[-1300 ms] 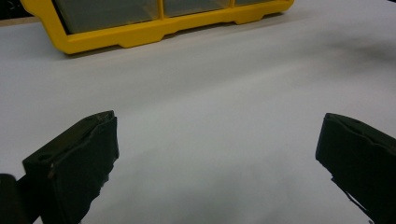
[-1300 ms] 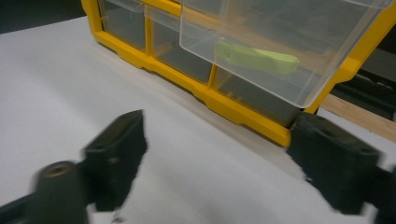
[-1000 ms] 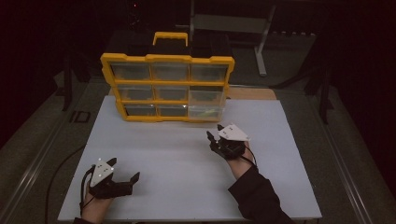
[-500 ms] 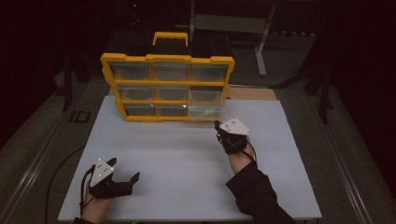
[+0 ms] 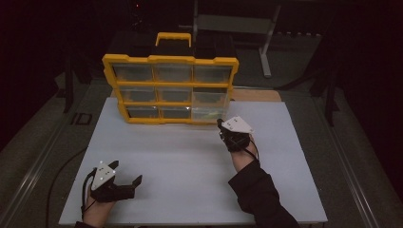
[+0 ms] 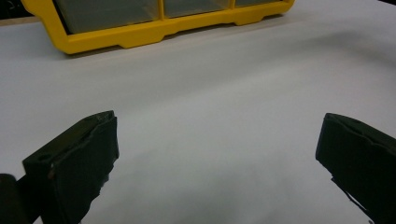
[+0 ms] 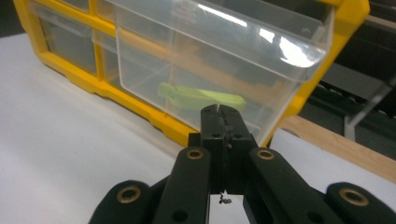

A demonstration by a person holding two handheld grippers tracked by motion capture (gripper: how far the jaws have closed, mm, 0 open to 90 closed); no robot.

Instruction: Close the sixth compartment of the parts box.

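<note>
Two grippers were in my hands. Nearest me the left gripper (image 5: pixel 124 184) rested low on the white table (image 5: pixel 190 161) with its jaws spread wide on nothing. Farther out, the right gripper (image 5: pixel 222 126) had its jaws pressed together with nothing between them, their tips just short of the bottom right drawer (image 7: pixel 210 70) of the yellow organizer (image 5: pixel 168 88), which stood upright at the far side of the table.

That drawer was clear plastic, tipped or pulled forward out of the frame, with a pale green, flat, elongated item (image 7: pixel 201 97) lying inside; I could not tell what it was. I judged the drawer light, stiff and slick, likely to flex or crack under a hard squeeze, so I would have taken it by its front lip. The organizer had nine clear drawers and a yellow carry handle (image 5: pixel 173 38) on top.
</note>
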